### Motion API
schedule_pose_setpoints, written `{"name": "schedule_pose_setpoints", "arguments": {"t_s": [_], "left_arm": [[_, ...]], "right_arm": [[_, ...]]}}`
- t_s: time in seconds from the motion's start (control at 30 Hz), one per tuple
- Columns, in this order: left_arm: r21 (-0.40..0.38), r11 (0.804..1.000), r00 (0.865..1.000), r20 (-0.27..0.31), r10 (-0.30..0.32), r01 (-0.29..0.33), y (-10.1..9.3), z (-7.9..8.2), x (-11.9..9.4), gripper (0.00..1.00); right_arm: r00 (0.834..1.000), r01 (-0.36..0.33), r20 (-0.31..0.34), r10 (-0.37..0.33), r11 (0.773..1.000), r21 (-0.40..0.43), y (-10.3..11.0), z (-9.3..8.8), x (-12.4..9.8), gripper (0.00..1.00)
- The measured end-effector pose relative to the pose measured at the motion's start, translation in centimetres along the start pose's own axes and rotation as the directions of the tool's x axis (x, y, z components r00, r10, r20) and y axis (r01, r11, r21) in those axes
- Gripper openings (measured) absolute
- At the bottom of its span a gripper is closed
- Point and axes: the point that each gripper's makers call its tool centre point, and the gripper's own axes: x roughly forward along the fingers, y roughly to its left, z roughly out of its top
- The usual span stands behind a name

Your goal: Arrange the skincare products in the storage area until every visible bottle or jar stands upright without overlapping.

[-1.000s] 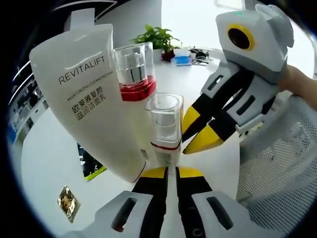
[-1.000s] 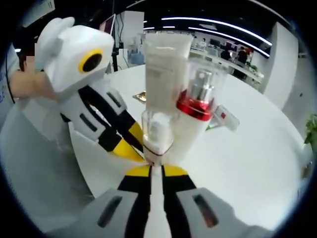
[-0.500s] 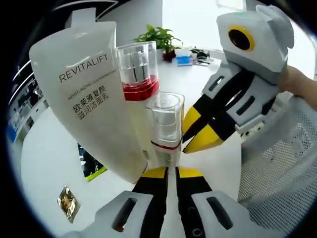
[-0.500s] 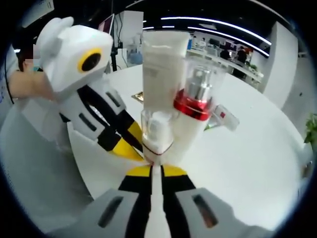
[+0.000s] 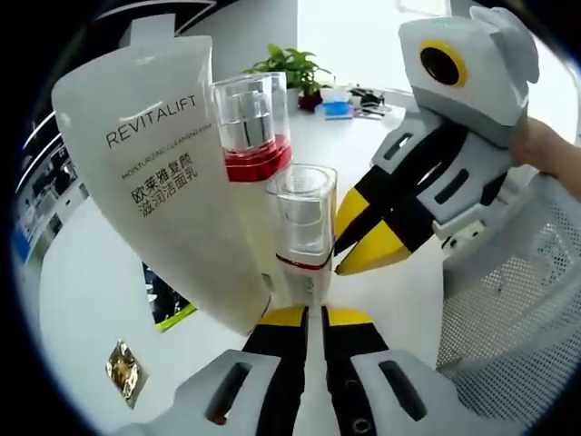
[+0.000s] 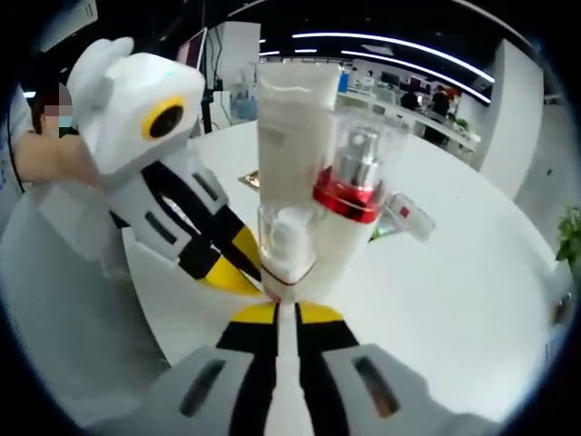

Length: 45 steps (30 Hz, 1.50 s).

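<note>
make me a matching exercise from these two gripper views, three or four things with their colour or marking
Things:
1. REVITALIFT tube
2. tall pump bottle
3. short clear-capped bottle
4. potted plant

Descriptions:
a. green leaves
b. wide red band under a clear cap
c. white, printed lettering
d. thin red line below a clear cap

Pairs: 1-c, 2-b, 3-d, 4-a

The tube (image 5: 159, 173) is white with grey lettering, and the tall pump bottle (image 5: 250, 127) is clear with a red band. The small bottle (image 5: 302, 222) is clear with a thin red line, the table (image 5: 82, 300) is white, and each hand-held gripper (image 5: 363, 245) is white and black with yellow tips.
</note>
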Motion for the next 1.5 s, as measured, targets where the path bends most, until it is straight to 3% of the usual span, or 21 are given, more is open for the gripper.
{"name": "schedule_pose_setpoints", "arguments": {"t_s": [0.23, 0.53, 0.8, 1.1, 1.23, 1.5], "left_arm": [[-0.002, 1.0, 1.0, 0.012, 0.009, -0.009, 0.1, 0.1, -1.3, 0.03], [-0.008, 0.999, 0.998, 0.04, 0.049, -0.049, 0.7, 0.3, -4.1, 0.07], [-0.036, 0.994, 0.993, 0.045, 0.105, -0.104, 1.7, -0.6, -7.1, 0.11], [-0.045, 0.983, 0.982, 0.053, 0.181, -0.179, 3.2, -1.2, -10.0, 0.22], [-0.061, 0.979, 0.977, 0.07, 0.201, -0.197, 3.6, -1.0, -11.1, 0.32], [-0.076, 0.97, 0.971, 0.052, 0.234, -0.23, 4.0, -2.1, -13.2, 0.41]], "right_arm": [[1.0, 0.015, -0.011, -0.015, 1.0, -0.025, 0.1, 0.0, -0.8, 0.07], [0.999, 0.035, 0.038, -0.034, 0.999, -0.022, 0.7, 1.4, -2.3, 0.08], [0.995, 0.067, 0.07, -0.067, 0.998, 0.002, 0.6, 2.0, -3.7, 0.1], [0.988, 0.1, 0.112, -0.106, 0.993, 0.058, 0.5, 3.2, -4.9, 0.22], [0.986, 0.105, 0.119, -0.114, 0.991, 0.082, 0.6, 3.5, -5.0, 0.31], [0.985, 0.121, 0.112, -0.133, 0.987, 0.106, 0.7, 3.7, -5.5, 0.49]]}}
